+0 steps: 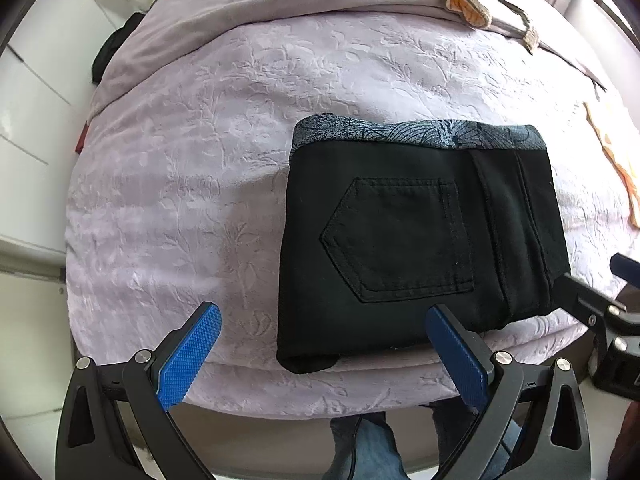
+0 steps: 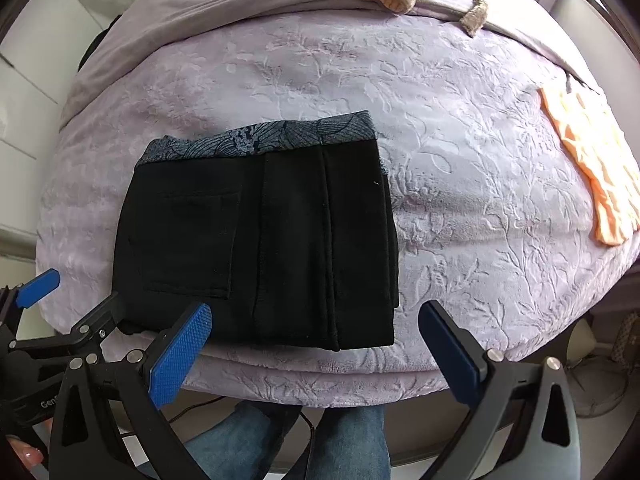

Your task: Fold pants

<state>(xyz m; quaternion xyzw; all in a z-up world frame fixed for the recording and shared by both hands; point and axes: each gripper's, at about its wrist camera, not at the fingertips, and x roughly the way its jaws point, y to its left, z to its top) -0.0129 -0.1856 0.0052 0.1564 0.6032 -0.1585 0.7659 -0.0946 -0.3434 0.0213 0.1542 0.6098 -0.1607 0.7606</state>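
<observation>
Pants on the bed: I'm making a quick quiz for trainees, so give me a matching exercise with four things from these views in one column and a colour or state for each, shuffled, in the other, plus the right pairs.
Things:
1. pants
2. bedspread
3. left tool
4. garment at the bed's right edge

Descriptions:
A. pale lilac with a raised leaf pattern
B. orange, lying flat
C. black, folded into a compact block, back pocket up
D. open, blue pads apart, holding nothing

Pairs: 1-C, 2-A, 3-D, 4-B
</observation>
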